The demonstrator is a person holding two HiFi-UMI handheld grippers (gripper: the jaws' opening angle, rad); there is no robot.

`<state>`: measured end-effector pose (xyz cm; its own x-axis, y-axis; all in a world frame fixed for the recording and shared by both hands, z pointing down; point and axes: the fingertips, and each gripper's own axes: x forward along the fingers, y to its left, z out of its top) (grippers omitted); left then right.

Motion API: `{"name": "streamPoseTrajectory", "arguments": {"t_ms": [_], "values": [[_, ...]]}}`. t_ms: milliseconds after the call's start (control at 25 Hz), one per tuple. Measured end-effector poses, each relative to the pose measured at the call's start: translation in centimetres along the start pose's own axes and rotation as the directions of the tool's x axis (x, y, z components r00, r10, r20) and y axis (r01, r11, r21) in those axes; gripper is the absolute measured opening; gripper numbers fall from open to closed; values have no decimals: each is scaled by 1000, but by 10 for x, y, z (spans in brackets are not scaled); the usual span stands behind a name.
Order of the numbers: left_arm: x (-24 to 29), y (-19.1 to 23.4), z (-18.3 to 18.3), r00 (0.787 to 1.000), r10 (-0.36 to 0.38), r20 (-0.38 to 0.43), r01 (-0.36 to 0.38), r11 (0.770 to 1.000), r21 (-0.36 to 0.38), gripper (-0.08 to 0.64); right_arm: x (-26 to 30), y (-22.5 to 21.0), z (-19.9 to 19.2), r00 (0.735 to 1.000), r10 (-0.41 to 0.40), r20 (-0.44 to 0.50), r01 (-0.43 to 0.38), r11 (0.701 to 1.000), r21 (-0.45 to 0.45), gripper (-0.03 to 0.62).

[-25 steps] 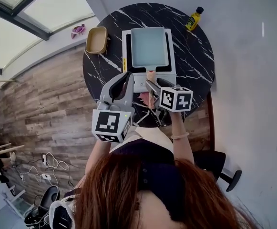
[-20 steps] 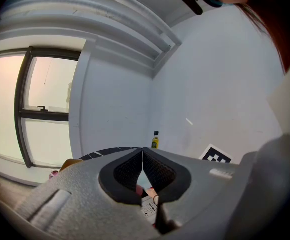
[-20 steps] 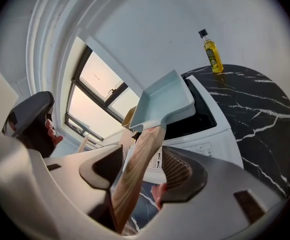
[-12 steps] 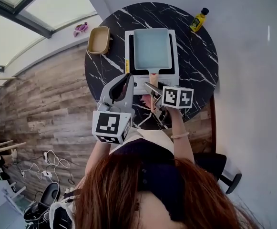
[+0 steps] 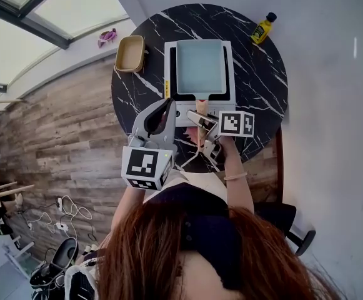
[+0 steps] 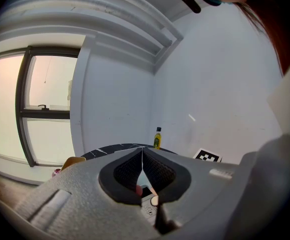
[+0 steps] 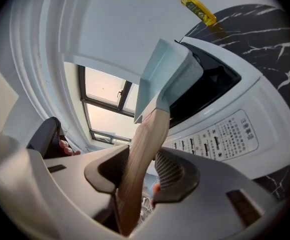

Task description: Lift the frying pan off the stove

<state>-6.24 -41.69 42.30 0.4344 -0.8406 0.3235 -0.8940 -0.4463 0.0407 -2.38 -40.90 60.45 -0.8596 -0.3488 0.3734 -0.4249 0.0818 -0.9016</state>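
right tool (image 5: pixel 201 120) has rolled since a second ago, jaws just closing onto the wooden handle (image 7: pixel 141 154); frying pan (image 5: pixel 200 66) unmoved on the stove (image 5: pixel 169 74), tabletop (image 5: pixel 259 89) centre. only the right gripper view shows that grip. left tool (image 6: pixel 142 156) closed, empty.

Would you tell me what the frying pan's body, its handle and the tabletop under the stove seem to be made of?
The pan body looks like coated metal: matte, even pale blue-grey, thin straight walls. The handle seems to be light wood, satin, with fine lengthwise grain. The tabletop is black marble or a marble-look surface, white-veined; which one cannot be told.
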Motion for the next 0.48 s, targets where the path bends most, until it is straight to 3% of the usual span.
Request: {"name": "streamPoseTrajectory", "arguments": {"t_ms": [160, 480], "values": [[0, 4, 0, 1000, 14, 2, -14, 1000, -6, 14, 3, 3, 0, 999, 35, -12, -35, 999, 16, 128], [-3, 8, -1, 1000, 26, 9, -26, 1000, -11, 14, 4, 0, -1, 1000, 17, 6, -17, 999, 30, 104]]}}
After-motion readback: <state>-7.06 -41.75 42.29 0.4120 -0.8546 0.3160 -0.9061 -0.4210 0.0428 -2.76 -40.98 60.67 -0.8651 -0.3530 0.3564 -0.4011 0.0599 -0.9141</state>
